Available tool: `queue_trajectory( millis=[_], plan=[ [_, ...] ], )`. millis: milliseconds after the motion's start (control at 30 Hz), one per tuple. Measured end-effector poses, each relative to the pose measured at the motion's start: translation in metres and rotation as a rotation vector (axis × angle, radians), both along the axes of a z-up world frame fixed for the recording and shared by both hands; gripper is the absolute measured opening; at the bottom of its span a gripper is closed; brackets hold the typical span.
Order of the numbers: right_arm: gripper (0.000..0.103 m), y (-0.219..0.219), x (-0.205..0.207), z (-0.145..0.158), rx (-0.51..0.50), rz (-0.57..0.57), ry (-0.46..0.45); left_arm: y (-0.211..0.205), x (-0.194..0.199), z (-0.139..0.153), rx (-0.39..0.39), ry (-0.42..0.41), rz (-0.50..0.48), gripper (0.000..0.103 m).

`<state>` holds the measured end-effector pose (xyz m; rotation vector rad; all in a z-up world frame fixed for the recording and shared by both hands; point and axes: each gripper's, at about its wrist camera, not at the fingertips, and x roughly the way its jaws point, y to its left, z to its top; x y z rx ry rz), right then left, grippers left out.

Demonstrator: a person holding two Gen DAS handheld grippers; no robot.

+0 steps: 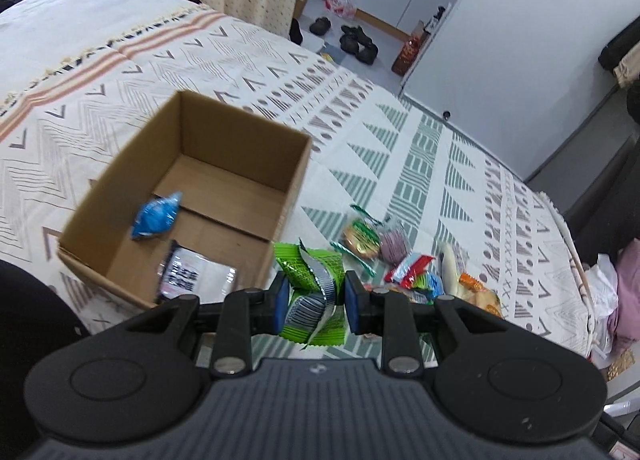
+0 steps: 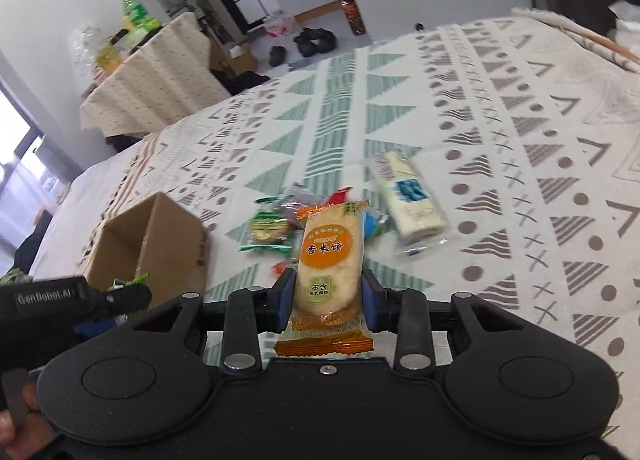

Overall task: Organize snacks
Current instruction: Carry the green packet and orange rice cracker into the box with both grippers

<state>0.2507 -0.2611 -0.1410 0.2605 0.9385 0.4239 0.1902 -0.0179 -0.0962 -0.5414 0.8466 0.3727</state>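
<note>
My left gripper (image 1: 314, 302) is shut on a green snack packet (image 1: 316, 292), held just right of the near corner of an open cardboard box (image 1: 236, 127). Inside the box lie a blue packet (image 1: 156, 215) and a white packet (image 1: 192, 274). My right gripper (image 2: 326, 300) is shut on an orange rice cracker packet (image 2: 330, 260), held above the bed. A pile of loose snacks (image 1: 376, 244) lies on the patterned bedspread to the right of the box; it also shows in the right wrist view (image 2: 272, 227), next to a long white packet (image 2: 408, 195). The box appears at left there (image 2: 160, 244).
The patterned bedspread (image 1: 440, 147) covers the bed. My left gripper's body (image 2: 60, 296) shows at the left of the right wrist view. Beyond the bed are shoes on the floor (image 1: 356, 39), a draped table (image 2: 160, 71) and a white cabinet (image 1: 500, 39).
</note>
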Motion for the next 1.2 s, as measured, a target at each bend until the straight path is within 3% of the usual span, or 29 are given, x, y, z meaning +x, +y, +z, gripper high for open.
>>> queue_trajectory(
  millis=[667, 1200],
  plan=[
    [0.034, 0.058, -0.027, 0.028, 0.114, 0.106, -0.133, 0.072, -0.031, 0.018, -0.011, -0.037, 0.121, 0.028],
    [0.034, 0.125, -0.042, 0.018, 0.207, 0.229, -0.113, 0.126, -0.038, -0.004, -0.056, -0.003, 0.180, 0.031]
  ],
)
